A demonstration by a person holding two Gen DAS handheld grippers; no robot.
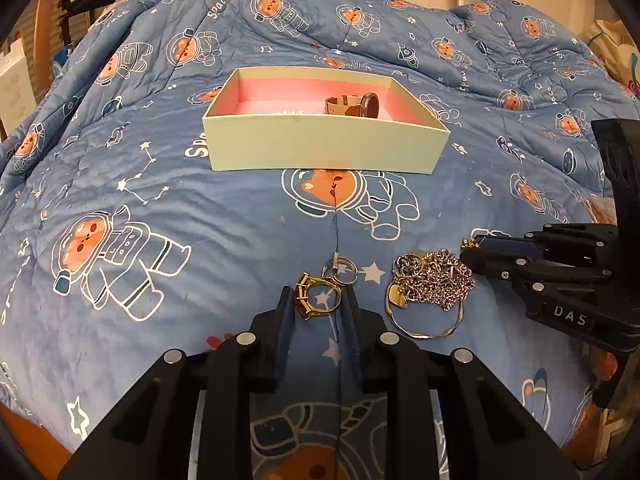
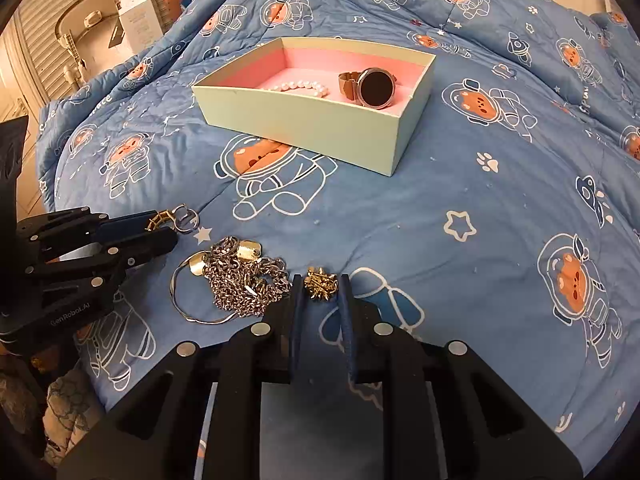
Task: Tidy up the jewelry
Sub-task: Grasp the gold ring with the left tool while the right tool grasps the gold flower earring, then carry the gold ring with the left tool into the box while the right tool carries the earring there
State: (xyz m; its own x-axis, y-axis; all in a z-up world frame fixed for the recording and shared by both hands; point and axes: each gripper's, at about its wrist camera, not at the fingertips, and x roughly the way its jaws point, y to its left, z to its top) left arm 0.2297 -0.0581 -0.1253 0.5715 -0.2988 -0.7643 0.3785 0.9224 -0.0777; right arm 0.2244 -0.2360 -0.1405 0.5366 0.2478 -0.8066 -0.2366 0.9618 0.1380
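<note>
A chunky gold ring [image 1: 303, 299] lies on the blue blanket between the pads of my left gripper [image 1: 319, 294], which is shut on it. A silver ring [image 1: 341, 270] rests just beyond the tips. My right gripper [image 2: 321, 284] is shut on a small spiky gold ornament [image 2: 320, 282] beside a pile of silver chain [image 2: 244, 280] with gold tags and a thin bangle [image 2: 180, 304]. Farther back stands the cream box [image 2: 304, 120] with a pink lining. It holds a rose-gold watch [image 2: 374, 88] and a pearl bracelet [image 2: 304, 87].
The astronaut-bear blanket [image 1: 160, 208] covers the whole bed and rises in folds behind the box. The two grippers sit close together, with the chain pile [image 1: 432, 280] between them. A white carton [image 2: 138, 20] and shelving stand past the bed's far left edge.
</note>
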